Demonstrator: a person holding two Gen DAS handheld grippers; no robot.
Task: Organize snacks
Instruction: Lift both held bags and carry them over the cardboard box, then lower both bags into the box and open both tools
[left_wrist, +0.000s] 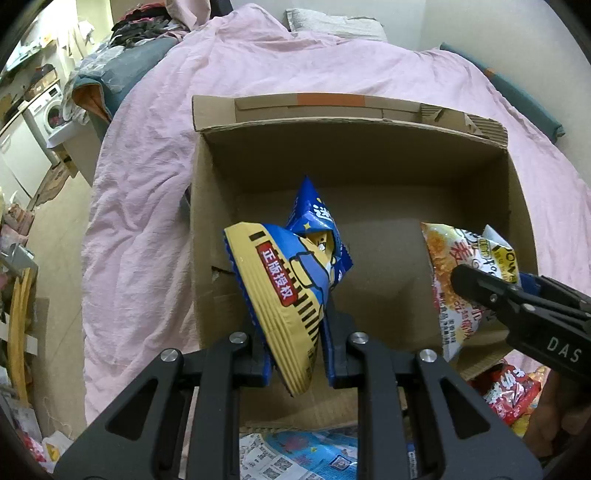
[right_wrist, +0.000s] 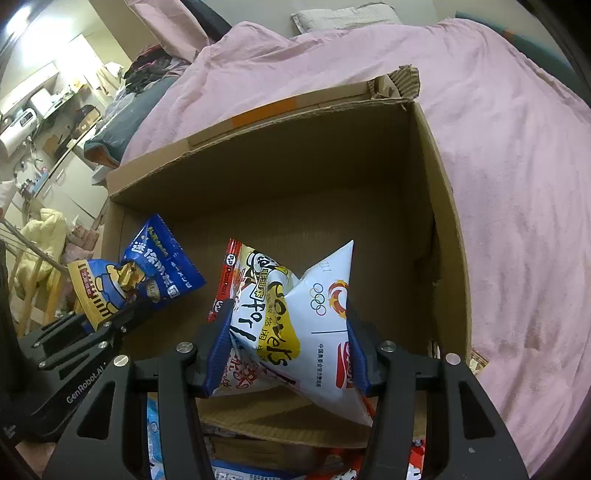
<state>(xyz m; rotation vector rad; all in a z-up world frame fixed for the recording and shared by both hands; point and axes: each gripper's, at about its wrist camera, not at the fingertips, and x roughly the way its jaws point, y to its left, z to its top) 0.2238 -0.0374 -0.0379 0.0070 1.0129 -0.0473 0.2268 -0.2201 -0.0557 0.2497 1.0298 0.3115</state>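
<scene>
Rumpled pink duvet (left_wrist: 258, 92) is spread over the whole bed, with a grey-white pillow (right_wrist: 343, 16) at the far end. White front-loading washing machine (left_wrist: 50, 110) sits off left, plus a dark pile of clothes (left_wrist: 144, 26) beside the bed.

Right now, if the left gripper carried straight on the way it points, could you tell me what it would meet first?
Probably the inside of the cardboard box: the left gripper, shut on the blue and yellow snack bag, aims over the near edge toward the bare floor and far wall. Depth is uncertain.
</scene>
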